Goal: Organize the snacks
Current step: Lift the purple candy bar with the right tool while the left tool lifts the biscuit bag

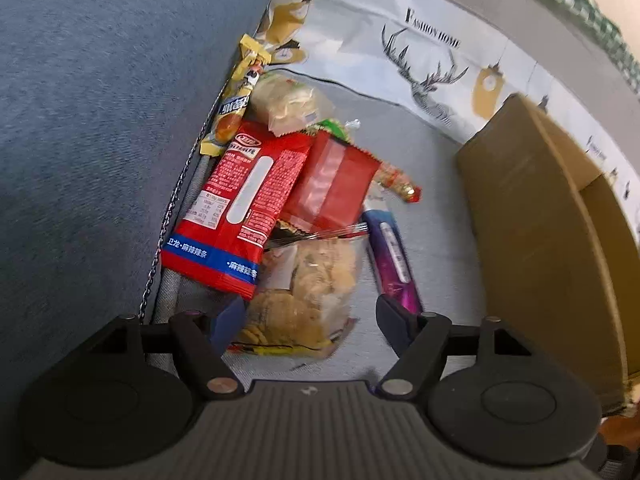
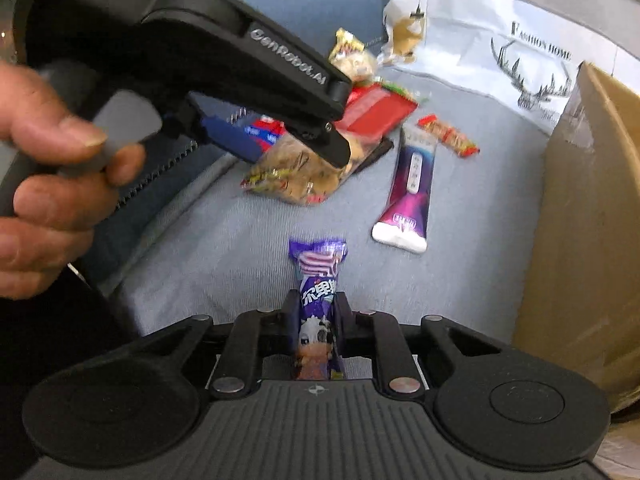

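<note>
Purple cow-print candy bar [image 2: 318,312] clamped upright in my right hand-held gripper [image 2: 316,312]. Red spicy-strip packs [image 1: 236,204], clear cracker bag [image 1: 308,288], purple wafer pack [image 1: 394,256] piled on grey sofa cushion [image 1: 432,208].

A grey-blue sofa seat [image 1: 432,208] fills the middle, with a darker blue cushion [image 1: 92,120] on its left. Behind runs a white cloth [image 1: 400,12] printed with a stag [image 1: 428,76] and "Fashion Home". Daylight is soft.
</note>
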